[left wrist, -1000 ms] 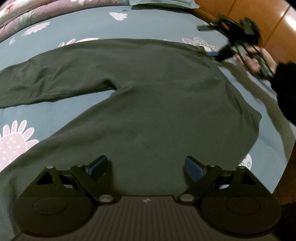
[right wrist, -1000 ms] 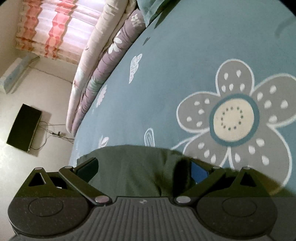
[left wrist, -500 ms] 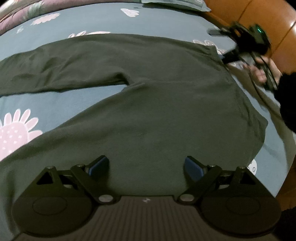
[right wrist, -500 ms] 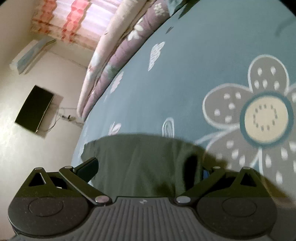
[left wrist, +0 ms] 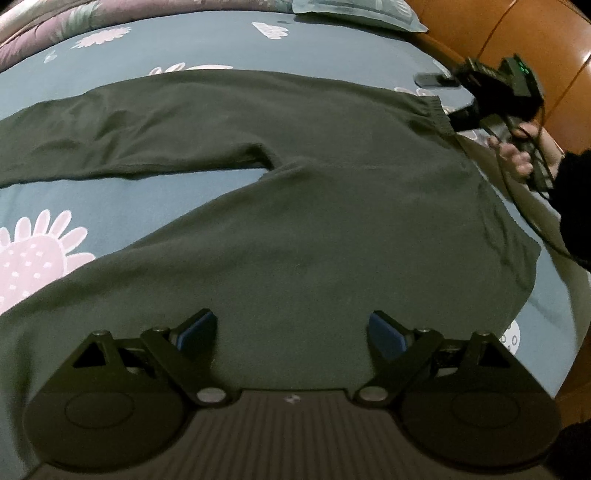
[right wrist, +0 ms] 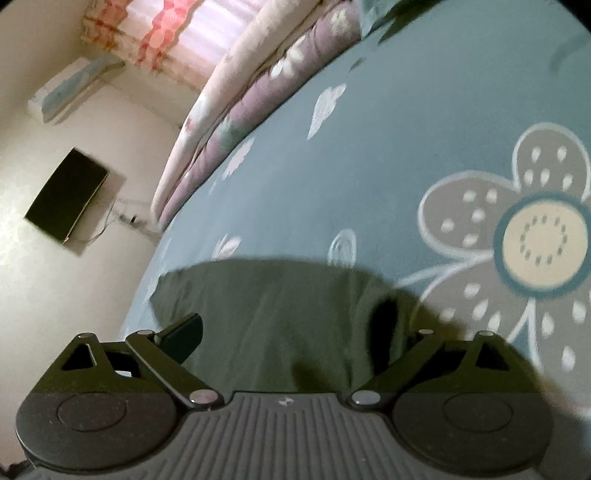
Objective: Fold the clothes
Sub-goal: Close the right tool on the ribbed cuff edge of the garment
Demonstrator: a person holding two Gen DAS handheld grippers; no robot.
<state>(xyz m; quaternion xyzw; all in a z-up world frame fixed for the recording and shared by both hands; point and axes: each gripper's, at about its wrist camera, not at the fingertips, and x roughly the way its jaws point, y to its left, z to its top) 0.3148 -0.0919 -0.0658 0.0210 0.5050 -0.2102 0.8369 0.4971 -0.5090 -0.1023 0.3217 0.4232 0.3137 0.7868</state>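
Dark green trousers [left wrist: 314, 206] lie spread flat on a blue flowered bedsheet [left wrist: 110, 199], legs running off to the left. Over them hovers the left gripper [left wrist: 291, 328], jaws wide and empty. At the waistband's far corner, the right gripper [right wrist: 291, 332] has just been closing its still-parted jaws, cloth lying between them. A rolled floral quilt [right wrist: 236, 110] lines the bed's far edge, a pillow [left wrist: 354, 14] beside the wooden headboard [left wrist: 517, 33].

Bare bedsheet [left wrist: 155, 192] between trouser legs [left wrist: 295, 229]; rolled quilt [right wrist: 236, 110] borders the far edge.
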